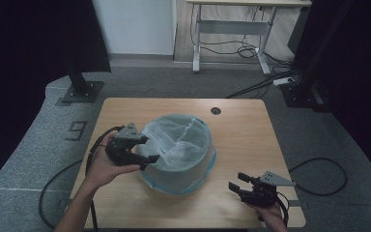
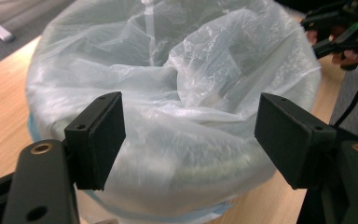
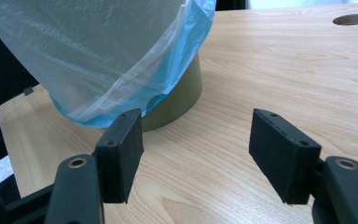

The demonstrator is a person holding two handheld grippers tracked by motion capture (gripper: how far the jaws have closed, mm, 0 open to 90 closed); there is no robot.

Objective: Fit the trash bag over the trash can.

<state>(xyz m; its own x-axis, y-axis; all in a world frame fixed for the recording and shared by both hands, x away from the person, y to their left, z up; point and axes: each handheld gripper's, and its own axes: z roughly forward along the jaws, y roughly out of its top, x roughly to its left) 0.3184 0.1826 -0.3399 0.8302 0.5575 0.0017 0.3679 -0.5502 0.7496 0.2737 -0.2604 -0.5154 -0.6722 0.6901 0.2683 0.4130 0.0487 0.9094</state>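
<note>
A round bin (image 1: 181, 154) lined with a thin pale-blue plastic bag stands in the middle of the wooden table (image 1: 241, 130). The bag is draped over the rim and hangs down the outside. My left gripper (image 1: 147, 150) is at the bin's left rim, open, nothing between its jaws. In the left gripper view the crumpled bag (image 2: 177, 93) lies just beyond the open jaws. My right gripper (image 1: 237, 182) rests low at the table's front right, open and empty. In the right gripper view the bin's olive wall (image 3: 177, 93) shows under the bag's hem (image 3: 135, 93).
A round cable hole (image 1: 216, 110) sits near the table's far edge. Cables trail on the grey floor at left and right. A white desk frame (image 1: 232, 29) stands beyond the table. Bare wood lies right of the bin.
</note>
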